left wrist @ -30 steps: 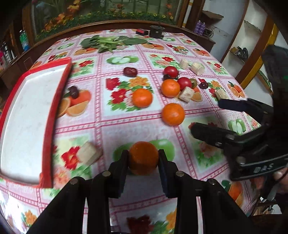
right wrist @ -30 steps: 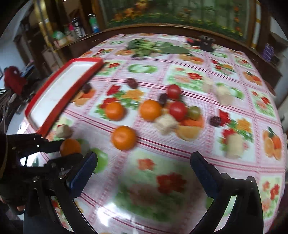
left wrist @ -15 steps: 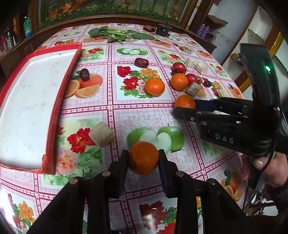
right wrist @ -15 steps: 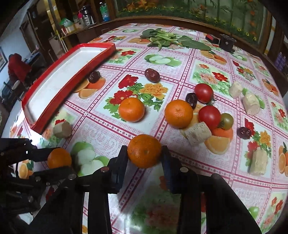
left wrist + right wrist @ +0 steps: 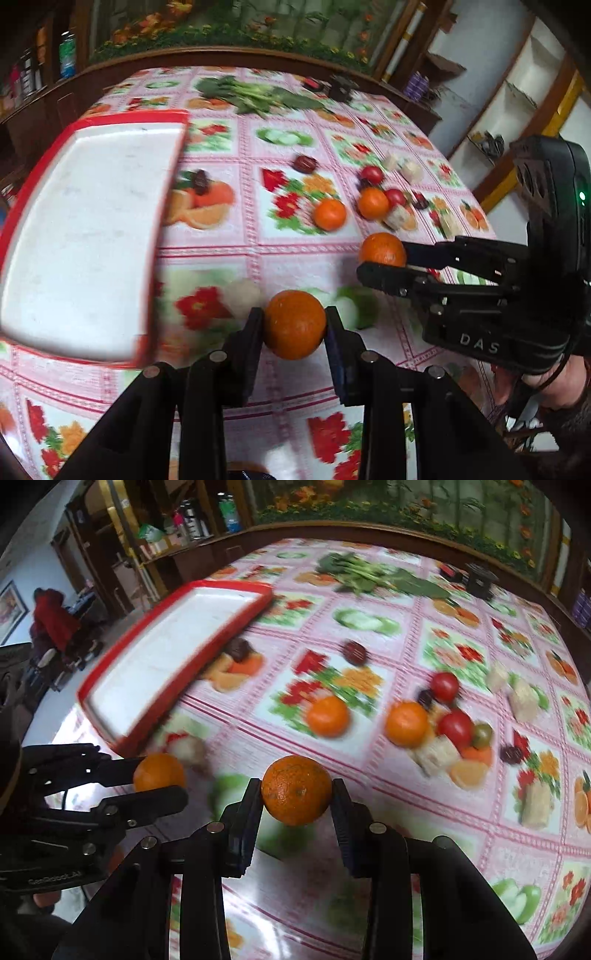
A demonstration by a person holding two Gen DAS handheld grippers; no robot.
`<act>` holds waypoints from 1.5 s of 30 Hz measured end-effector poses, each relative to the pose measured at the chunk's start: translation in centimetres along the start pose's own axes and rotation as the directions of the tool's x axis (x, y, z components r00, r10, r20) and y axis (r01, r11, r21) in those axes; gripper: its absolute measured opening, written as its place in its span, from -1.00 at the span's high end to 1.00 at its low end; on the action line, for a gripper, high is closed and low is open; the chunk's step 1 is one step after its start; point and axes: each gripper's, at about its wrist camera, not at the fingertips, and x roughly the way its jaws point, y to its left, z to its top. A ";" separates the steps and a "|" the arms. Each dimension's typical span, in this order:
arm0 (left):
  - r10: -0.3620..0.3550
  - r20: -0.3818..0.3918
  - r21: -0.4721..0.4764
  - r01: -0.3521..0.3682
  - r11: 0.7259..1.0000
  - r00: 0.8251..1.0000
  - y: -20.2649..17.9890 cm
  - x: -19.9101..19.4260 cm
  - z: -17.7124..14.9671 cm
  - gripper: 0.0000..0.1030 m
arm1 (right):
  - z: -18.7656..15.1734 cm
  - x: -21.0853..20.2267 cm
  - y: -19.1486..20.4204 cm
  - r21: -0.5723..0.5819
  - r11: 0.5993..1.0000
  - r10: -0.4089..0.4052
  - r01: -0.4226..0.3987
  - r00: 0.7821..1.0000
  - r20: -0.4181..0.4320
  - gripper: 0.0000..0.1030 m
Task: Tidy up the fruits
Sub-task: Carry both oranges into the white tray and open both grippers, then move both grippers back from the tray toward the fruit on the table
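Left wrist view: the left gripper [image 5: 294,325] is clamped on an orange [image 5: 294,324], held above the surface [image 5: 295,258] near the red tray [image 5: 155,258]. The right gripper [image 5: 297,795] is clamped on another orange [image 5: 296,794]. Two more oranges [image 5: 328,716] sit beside tomatoes [image 5: 456,725].

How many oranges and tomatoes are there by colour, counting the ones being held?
Oranges: 4, two loose, one in the left gripper, one in the right gripper
Red tomatoes: 2
Green tomatoes: 1
Total: 7
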 end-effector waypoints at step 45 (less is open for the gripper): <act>0.409 -0.032 -0.274 -0.401 0.874 0.912 17.3 -4.3 0.0 -0.29 | 6.5 8.3 15.5 -0.178 0.962 0.186 -0.207 0.974 -0.130 0.11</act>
